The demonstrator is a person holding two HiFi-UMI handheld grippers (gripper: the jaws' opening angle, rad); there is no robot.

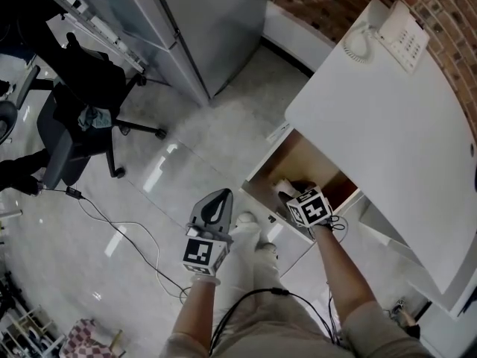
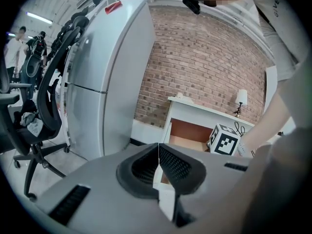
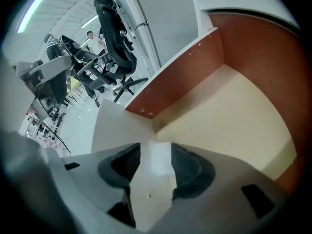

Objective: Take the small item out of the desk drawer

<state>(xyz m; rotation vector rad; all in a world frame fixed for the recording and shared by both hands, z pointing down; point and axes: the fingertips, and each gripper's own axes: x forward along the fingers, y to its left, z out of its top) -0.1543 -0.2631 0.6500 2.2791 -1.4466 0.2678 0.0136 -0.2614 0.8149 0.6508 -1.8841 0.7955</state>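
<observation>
One tool (image 3: pixel 155 151) between drawer walls (image 3: pixel 180 77)

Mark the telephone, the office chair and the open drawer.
telephone (image 1: pixel 402 36): head view, on its keypad body.
office chair (image 2: pixel 48 101): left gripper view, on its backrest.
open drawer (image 1: pixel 302 162): head view, on its bare tan floor.

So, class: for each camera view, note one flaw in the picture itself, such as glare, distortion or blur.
Head view: bright glare streaks the glossy floor. Left gripper view: fisheye bows the grey cabinet, corners go black. Right gripper view: the drawer looks curved, edges blur.
</observation>
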